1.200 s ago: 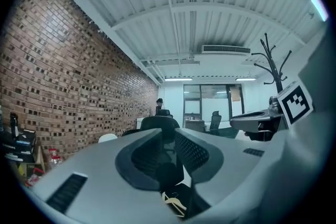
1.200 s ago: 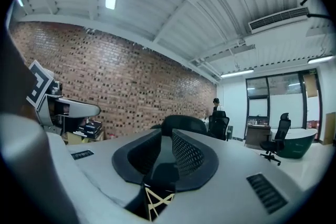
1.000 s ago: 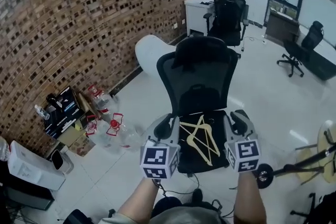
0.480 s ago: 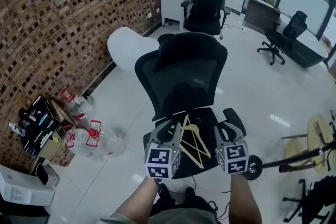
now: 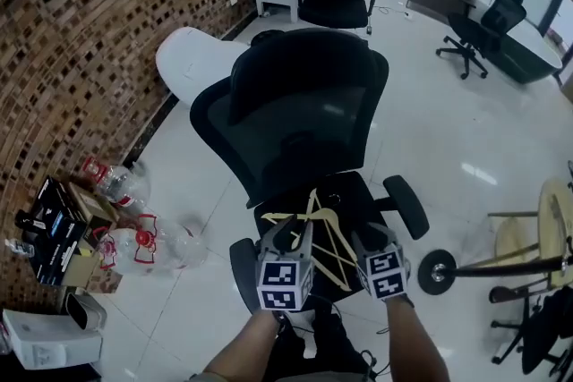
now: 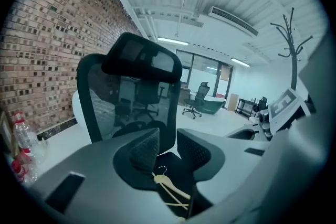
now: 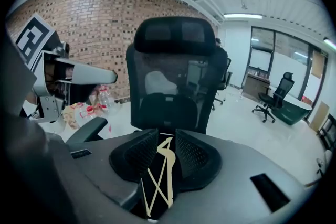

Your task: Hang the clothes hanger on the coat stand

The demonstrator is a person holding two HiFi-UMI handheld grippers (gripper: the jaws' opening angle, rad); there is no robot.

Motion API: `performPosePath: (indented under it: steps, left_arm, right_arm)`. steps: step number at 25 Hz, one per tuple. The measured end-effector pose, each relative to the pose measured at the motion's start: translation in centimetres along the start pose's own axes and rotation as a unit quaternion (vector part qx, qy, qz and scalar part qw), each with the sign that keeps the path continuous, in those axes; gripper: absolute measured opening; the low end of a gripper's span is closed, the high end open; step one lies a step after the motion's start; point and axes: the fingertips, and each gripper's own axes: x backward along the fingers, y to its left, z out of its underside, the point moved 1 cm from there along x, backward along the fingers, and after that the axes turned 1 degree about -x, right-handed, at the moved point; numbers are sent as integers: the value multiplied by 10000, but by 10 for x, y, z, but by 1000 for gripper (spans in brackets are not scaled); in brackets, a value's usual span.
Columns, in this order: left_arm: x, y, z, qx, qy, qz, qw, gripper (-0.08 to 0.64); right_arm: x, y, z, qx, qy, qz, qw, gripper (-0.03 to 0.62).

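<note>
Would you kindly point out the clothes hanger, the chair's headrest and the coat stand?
clothes hanger (image 7: pixel 165 155): right gripper view, on its thick wooden neck.
headrest (image 5: pixel 300 67): head view, on the middle of its pad.
coat stand (image 6: pixel 293 60): left gripper view, on its upright pole.

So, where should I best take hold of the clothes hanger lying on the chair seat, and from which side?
Probably at the neck just under the hook, coming down from above. The clothes hanger lies flat on the chair seat, hook toward the backrest; the neck is its narrowest part.
</note>
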Motion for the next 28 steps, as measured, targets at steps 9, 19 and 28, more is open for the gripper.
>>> performPosePath:
  steps: [9, 19, 28]
  left_arm:
    - [-138, 39, 76, 197, 324, -182, 9991, 107]
    - [-229, 54, 154, 187, 728, -191, 9970, 107]
    - [-264, 72, 208, 332, 904, -205, 9951, 107]
  right_arm:
    - [-161, -54, 82, -199, 707, -269, 9969, 93]
    - [-288, -76, 191, -157, 1422, -502, 9884, 94]
    - [-370, -62, 281, -54, 2224, -912, 9707, 95]
